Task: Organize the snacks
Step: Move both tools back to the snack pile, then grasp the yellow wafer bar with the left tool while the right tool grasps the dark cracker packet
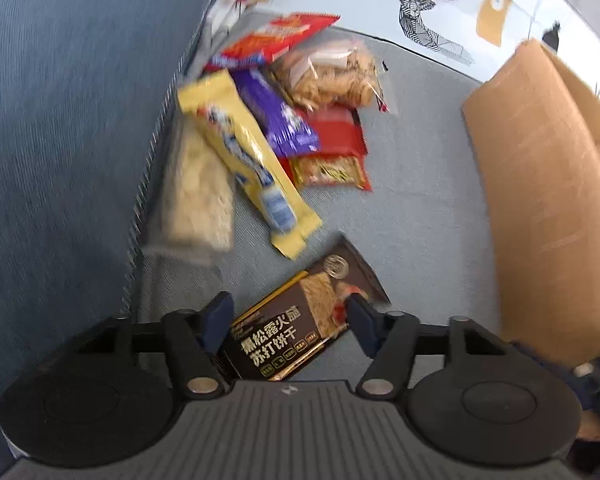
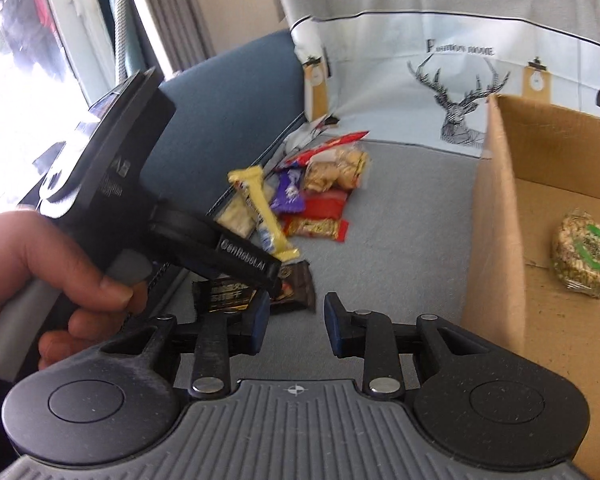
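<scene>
A dark brown cracker packet (image 1: 296, 320) lies on the grey sofa seat (image 1: 420, 200). My left gripper (image 1: 291, 318) points down over it, open, one finger on each side; I cannot see the pads pressing it. The right wrist view shows the left gripper (image 2: 274, 280) above that packet (image 2: 296, 284). My right gripper (image 2: 296, 320) hovers over bare seat, open by a narrow gap, nothing in it. Beyond lies a snack pile: a yellow packet (image 1: 248, 160), a purple one (image 1: 276, 116), a red one (image 1: 332, 152) and a clear biscuit bag (image 1: 332, 72). A cardboard box (image 2: 496, 220) on the right holds a round rice cake (image 2: 584, 258).
A blue armrest (image 1: 60, 120) walls in the left side of the seat. A deer-print cover (image 2: 460, 100) hangs on the backrest behind the pile and box. A person's hand (image 2: 40, 272) grips the left gripper's handle. A bright window (image 2: 20, 40) is at far left.
</scene>
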Action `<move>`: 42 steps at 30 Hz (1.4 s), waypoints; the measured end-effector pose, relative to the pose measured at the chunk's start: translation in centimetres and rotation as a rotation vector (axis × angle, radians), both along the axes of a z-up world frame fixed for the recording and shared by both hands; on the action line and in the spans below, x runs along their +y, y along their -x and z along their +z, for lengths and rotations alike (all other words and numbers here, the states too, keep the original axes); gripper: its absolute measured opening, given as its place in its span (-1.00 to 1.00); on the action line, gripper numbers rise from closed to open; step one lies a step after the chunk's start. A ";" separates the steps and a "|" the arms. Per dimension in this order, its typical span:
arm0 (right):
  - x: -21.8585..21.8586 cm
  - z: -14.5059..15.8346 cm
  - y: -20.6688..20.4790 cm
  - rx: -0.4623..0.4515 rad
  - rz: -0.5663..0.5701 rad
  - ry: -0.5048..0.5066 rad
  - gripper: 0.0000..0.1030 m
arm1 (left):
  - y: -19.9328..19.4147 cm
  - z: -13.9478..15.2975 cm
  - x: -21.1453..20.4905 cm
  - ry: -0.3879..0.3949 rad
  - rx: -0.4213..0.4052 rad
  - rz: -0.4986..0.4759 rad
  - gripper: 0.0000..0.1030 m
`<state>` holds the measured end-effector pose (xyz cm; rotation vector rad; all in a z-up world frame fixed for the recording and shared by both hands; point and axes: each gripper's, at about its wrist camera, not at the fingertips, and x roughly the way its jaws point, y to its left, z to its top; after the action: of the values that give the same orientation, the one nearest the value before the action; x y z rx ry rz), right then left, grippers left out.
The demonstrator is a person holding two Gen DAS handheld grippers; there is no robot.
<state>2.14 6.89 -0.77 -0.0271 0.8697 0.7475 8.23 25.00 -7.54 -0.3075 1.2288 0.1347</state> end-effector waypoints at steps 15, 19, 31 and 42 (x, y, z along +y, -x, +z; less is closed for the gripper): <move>2.8 -3.2 -0.3 0.066 0.028 0.079 0.34 | 0.6 3.2 1.2 -0.009 -0.218 0.227 0.05; 3.7 -4.2 -0.8 0.091 0.017 0.102 0.35 | -0.6 2.8 0.9 -0.063 -0.219 0.277 0.05; 4.6 -6.4 -1.8 0.103 0.030 0.171 0.29 | -3.4 0.6 0.0 -0.214 -0.144 0.225 -0.76; 4.5 -5.2 -0.6 0.012 0.073 0.197 -0.41 | 0.9 3.5 0.9 -0.074 -0.189 0.207 -0.81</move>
<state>2.75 11.42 -5.93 -0.2309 0.9556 0.7285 7.29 25.92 -4.04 -0.3741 1.0005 0.3225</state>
